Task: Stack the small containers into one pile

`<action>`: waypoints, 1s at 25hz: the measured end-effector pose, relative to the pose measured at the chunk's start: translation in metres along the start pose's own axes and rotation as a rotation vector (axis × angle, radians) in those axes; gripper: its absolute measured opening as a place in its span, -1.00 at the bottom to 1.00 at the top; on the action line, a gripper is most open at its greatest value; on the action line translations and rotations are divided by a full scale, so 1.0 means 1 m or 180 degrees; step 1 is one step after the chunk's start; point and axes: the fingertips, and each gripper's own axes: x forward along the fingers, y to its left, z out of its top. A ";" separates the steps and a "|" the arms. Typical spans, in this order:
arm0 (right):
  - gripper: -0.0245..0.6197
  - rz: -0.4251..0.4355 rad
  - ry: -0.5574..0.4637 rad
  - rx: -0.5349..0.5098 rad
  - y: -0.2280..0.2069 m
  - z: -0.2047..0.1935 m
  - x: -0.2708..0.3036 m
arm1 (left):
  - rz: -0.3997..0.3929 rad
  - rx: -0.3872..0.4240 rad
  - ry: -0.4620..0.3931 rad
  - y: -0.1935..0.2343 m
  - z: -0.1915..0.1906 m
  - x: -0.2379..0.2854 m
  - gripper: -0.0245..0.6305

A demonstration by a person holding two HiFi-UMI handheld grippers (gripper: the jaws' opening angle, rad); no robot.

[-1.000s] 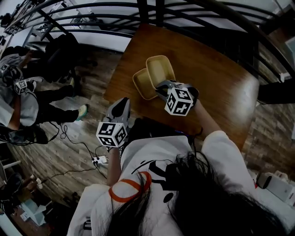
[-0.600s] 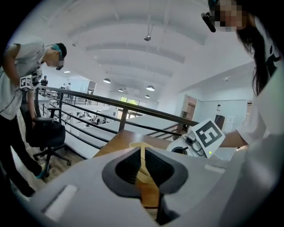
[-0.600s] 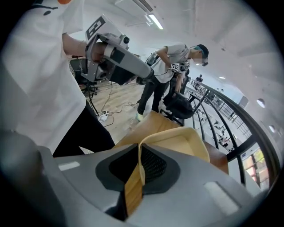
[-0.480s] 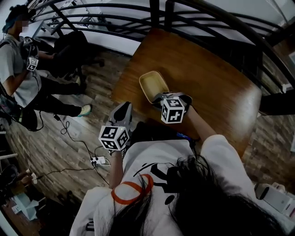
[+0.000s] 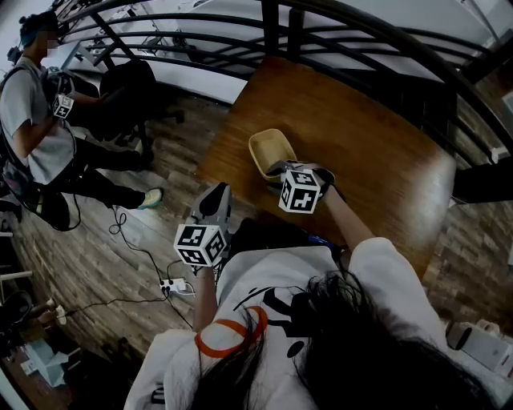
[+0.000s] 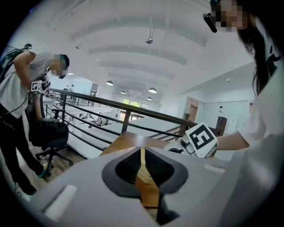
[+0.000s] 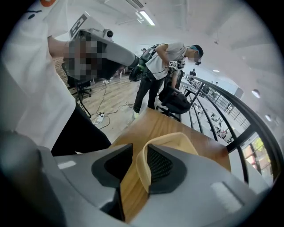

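Observation:
A pale yellow small container (image 5: 268, 148) sits on the brown wooden table (image 5: 361, 120) near its left edge. It shows as a single shape, so I cannot make out separate containers in it. My right gripper (image 5: 278, 168) is at its near end. In the right gripper view the container's rim (image 7: 175, 138) runs between the two pads, and my right gripper (image 7: 140, 154) is shut on it. My left gripper (image 5: 215, 192) hangs off the table's near-left edge, apart from the container. It is shut with nothing in it (image 6: 142, 155).
A black metal railing (image 5: 321, 16) borders the table's far side. The wooden floor at left holds an office chair (image 5: 128, 88), a standing person (image 5: 36, 104), and cables with a power strip (image 5: 172, 284). My own body fills the bottom of the head view.
One second ago two yellow containers lay side by side by my right gripper. Now only one yellow shape shows there. The left gripper has stayed put.

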 end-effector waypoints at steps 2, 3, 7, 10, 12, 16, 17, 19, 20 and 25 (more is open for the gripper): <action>-0.53 -0.0064 -0.0047 0.0043 -0.003 0.001 -0.004 | 0.0008 0.0002 -0.0001 -0.001 -0.001 0.001 -0.91; -0.53 -0.0101 -0.0083 0.0077 -0.005 0.002 -0.007 | 0.0013 0.0002 0.0000 -0.002 -0.003 0.001 -0.92; -0.54 -0.0302 -0.0387 0.0425 -0.013 0.013 -0.030 | 0.0010 -0.0008 0.0004 -0.009 -0.005 0.001 -0.91; -0.59 -0.0422 -0.0642 0.0734 -0.019 0.023 -0.043 | 0.0003 -0.0008 -0.0001 -0.011 -0.004 0.003 -0.92; -0.61 -0.0483 -0.0755 0.0903 -0.018 0.026 -0.047 | -0.0003 -0.0006 -0.0003 -0.013 -0.005 0.002 -0.92; -0.66 -0.0643 -0.0960 0.1252 -0.015 0.028 -0.058 | -0.0026 -0.0032 0.0019 -0.019 -0.013 0.000 -0.91; -0.70 -0.0695 -0.1024 0.1365 -0.014 0.028 -0.061 | -0.0040 -0.0035 0.0030 -0.021 -0.015 -0.002 -0.92; -0.73 -0.0797 -0.1143 0.1597 -0.014 0.027 -0.067 | -0.0081 -0.0010 0.0052 -0.024 -0.018 -0.004 -0.92; -0.73 -0.0842 -0.1188 0.1702 -0.014 0.026 -0.069 | -0.0109 0.0013 0.0060 -0.025 -0.017 -0.004 -0.92; -0.79 -0.1064 -0.1359 0.2107 0.000 0.033 -0.075 | -0.0311 0.0106 0.0030 -0.028 -0.014 -0.012 -0.92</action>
